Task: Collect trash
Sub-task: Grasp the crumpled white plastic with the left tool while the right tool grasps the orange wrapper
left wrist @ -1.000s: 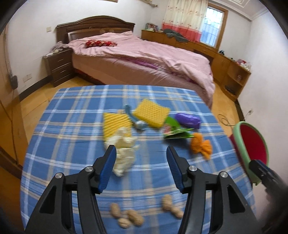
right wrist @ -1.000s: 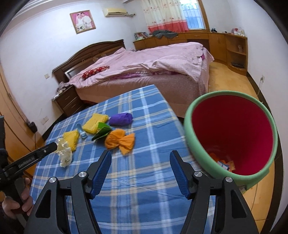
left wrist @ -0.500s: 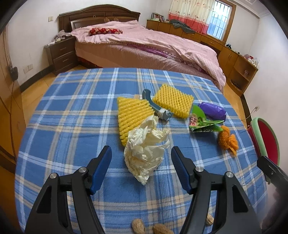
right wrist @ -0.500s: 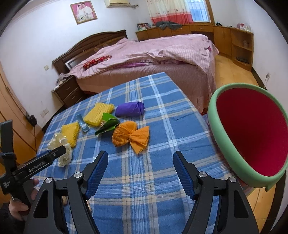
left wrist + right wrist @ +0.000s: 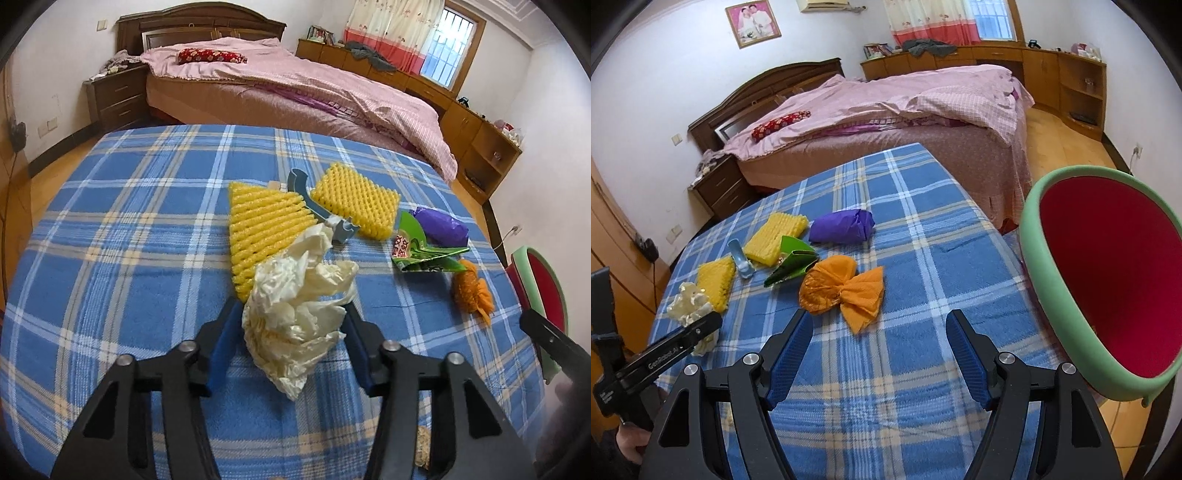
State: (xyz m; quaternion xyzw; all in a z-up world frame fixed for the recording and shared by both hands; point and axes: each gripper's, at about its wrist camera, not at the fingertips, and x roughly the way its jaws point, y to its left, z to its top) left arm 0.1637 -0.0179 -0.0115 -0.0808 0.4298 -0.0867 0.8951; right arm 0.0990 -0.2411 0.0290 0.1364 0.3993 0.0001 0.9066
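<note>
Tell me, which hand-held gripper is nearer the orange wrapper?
Right. The right hand-held gripper hovers open just short of the orange wrapper; the left hand-held gripper, well off to one side, is closing around the white tissue.

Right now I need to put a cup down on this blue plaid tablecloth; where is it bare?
Bare: the broad strip of blue plaid tablecloth left of the yellow foam nets, and the far end toward the bed. Also cloth between the orange crumpled wrapper and the green-rimmed red bin. Crowded: the middle, around the purple bag and green packet.
</note>
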